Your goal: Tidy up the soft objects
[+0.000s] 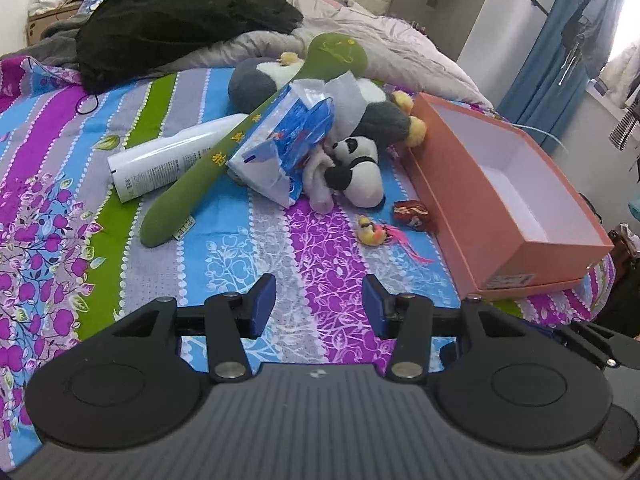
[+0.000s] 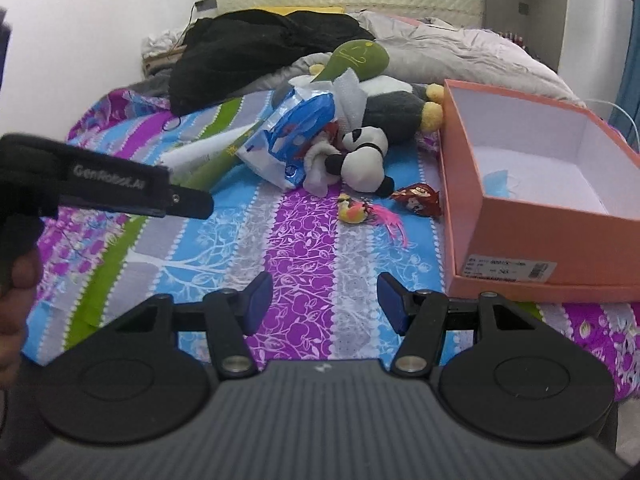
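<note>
Seen across the striped bed [image 1: 60, 128] from left to right: white bottle [image 1: 160, 164] at 10 o'clock, green plush [image 1: 224, 148], tissue pack [image 1: 284, 136], panda toy [image 1: 356, 168] at 12, orange box [image 1: 520, 248] at 2. Left gripper [image 1: 319, 306] fingers partly spread, holding nothing. Right gripper [image 2: 325, 302] fingers likewise half apart and empty, above the bedsheet.

Soft, even daylight fills both views, and in the left wrist view it blows out to white glare at the window [image 1: 628, 20], far right of the claw and well beyond it. Shadows on the bedsheet [image 1: 224, 248] ahead are faint. Fisheye bending curves the edges, and the other gripper [image 2: 188, 200], left of the right claw, is blurred.
</note>
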